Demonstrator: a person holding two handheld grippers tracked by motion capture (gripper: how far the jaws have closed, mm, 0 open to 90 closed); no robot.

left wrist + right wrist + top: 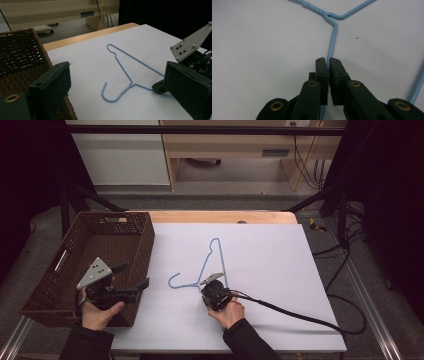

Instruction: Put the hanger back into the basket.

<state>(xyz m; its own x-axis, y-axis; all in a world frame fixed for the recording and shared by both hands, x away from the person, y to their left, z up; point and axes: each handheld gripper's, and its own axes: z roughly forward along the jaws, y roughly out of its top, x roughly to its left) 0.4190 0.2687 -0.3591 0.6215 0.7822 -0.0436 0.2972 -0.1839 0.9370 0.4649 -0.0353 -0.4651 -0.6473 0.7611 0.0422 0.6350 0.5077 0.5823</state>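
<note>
Left gripper [131, 276]: held over the wicker basket [107, 232] at the table's left edge, jaws spread wide, nothing gripped. Blue wire hanger [212, 262]: laid flat mid-table on the white sheet [270, 270]. Right gripper [328, 62]: jaws clenched on the hanger's wire near its near end.

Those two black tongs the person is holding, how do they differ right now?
The right tongs are shut on the blue wire hanger, pinching one wire near its neck; the left tongs stand wide open and hold nothing. The right tongs sit low on the white table, while the left tongs hover over the edge of the brown woven basket. Both are black, hand-held, with a grey three-cornered plate on top.
</note>
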